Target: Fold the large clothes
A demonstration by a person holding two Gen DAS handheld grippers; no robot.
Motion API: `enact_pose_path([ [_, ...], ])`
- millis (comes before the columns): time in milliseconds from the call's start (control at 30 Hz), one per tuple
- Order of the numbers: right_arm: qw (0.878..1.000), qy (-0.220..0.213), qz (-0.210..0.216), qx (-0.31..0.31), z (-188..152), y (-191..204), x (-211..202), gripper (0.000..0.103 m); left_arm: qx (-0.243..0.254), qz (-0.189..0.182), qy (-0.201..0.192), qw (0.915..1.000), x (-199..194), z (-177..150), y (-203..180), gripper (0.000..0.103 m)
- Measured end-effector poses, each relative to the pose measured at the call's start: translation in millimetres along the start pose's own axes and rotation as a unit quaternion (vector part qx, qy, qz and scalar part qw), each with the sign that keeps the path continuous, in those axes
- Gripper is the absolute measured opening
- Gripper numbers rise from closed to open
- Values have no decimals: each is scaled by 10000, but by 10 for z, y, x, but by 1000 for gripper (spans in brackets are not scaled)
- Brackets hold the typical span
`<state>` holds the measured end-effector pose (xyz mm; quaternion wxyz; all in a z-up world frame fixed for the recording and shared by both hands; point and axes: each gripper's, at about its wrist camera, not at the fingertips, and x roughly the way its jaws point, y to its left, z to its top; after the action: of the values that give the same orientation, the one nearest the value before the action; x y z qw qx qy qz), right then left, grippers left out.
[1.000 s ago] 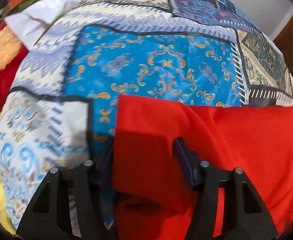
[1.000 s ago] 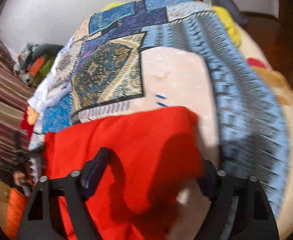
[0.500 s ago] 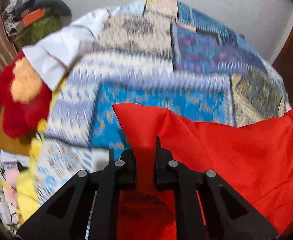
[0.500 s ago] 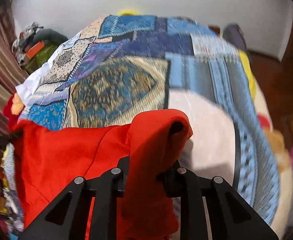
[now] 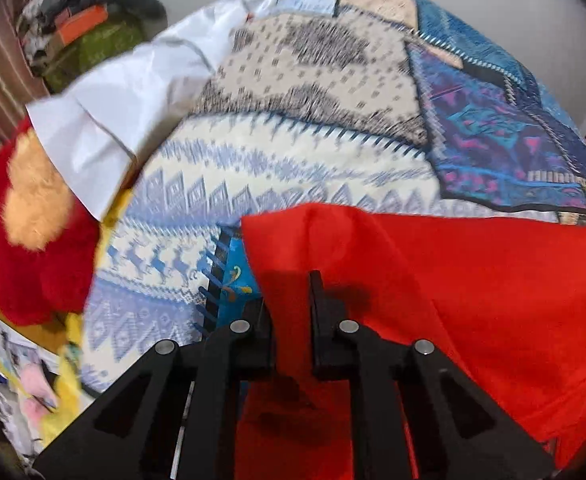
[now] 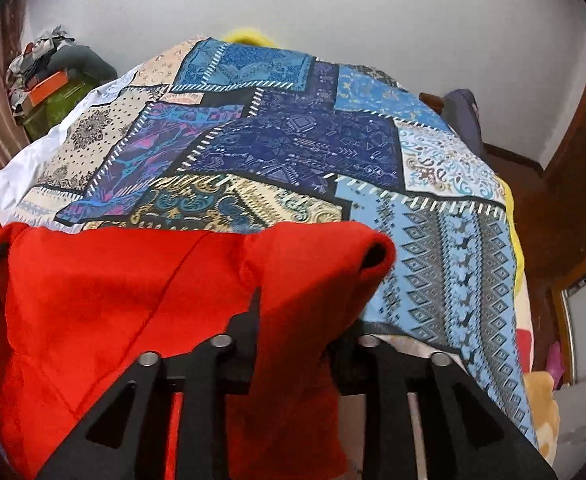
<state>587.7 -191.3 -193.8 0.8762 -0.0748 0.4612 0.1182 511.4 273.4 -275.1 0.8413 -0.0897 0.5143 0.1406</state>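
A large red garment (image 5: pixel 473 280) lies across a bed with a patchwork cover (image 5: pixel 293 152). My left gripper (image 5: pixel 291 300) is shut on the garment's left edge and holds it lifted above the cover. In the right wrist view my right gripper (image 6: pixel 293 316) is shut on the red garment (image 6: pixel 113 288) at its right edge, where the cloth bunches over the fingers and hides their tips. The cloth hangs stretched between the two grippers. The patchwork cover (image 6: pixel 293 140) spreads beyond it.
A white sheet (image 5: pixel 133 92) and a red and tan plush toy (image 5: pixel 33 220) lie at the bed's left side. A pile of clothes and an orange box (image 6: pixel 49 80) stand by the far wall. Dark wooden furniture (image 6: pixel 565 184) is on the right.
Both grippers went from open around the garment's edges to shut on them. They have lifted the red cloth and carried it farther up the bed.
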Motion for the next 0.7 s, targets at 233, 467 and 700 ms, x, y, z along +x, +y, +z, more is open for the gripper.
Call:
enact_pose_path([
  [233,9986,-210,-471,-147,-70,-204,33,87,-187,11,-99,9998,21,-52,137,43],
  [467,9987,-301,-396,135,-132,-343,-363,88,280,425,-353,9981,-333,-180,160,53],
  [700,9984,-529,-71,193,-322,-325,-1237,91,396,222,-818,9956,-1197,-472,175,53],
])
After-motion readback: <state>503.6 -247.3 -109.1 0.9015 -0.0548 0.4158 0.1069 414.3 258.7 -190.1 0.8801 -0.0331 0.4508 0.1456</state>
